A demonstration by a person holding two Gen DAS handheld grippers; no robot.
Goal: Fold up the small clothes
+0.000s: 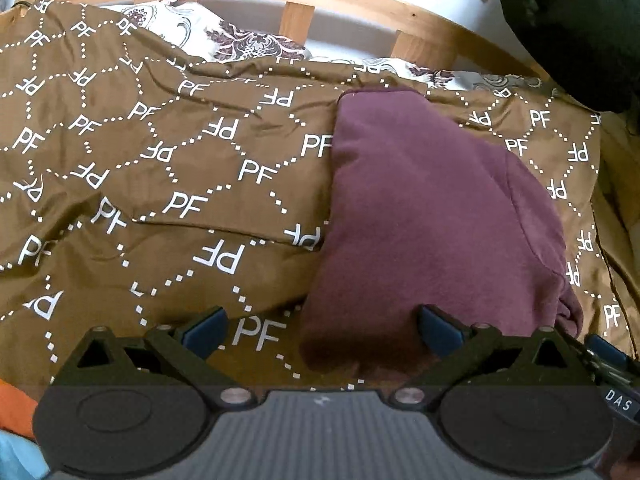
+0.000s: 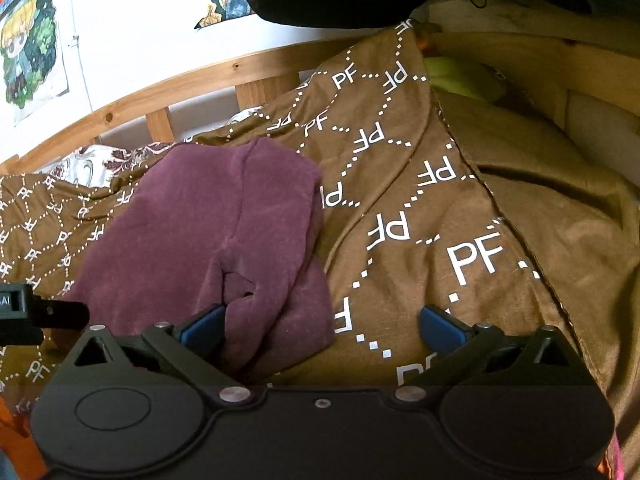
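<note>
A maroon garment lies folded into a long shape on a brown quilt printed with white "PF" letters. My left gripper is open, its jaws wide apart above the garment's near end, holding nothing. In the right wrist view the same maroon garment lies left of centre with a bunched fold near its front. My right gripper is open, its left fingertip against the garment's near edge and its right fingertip over bare quilt.
A wooden bed rail runs along the back by a white wall. A patterned white sheet shows under the quilt. A black bundle hangs at upper right. Orange and blue cloth lies at lower left. Posters hang on the wall.
</note>
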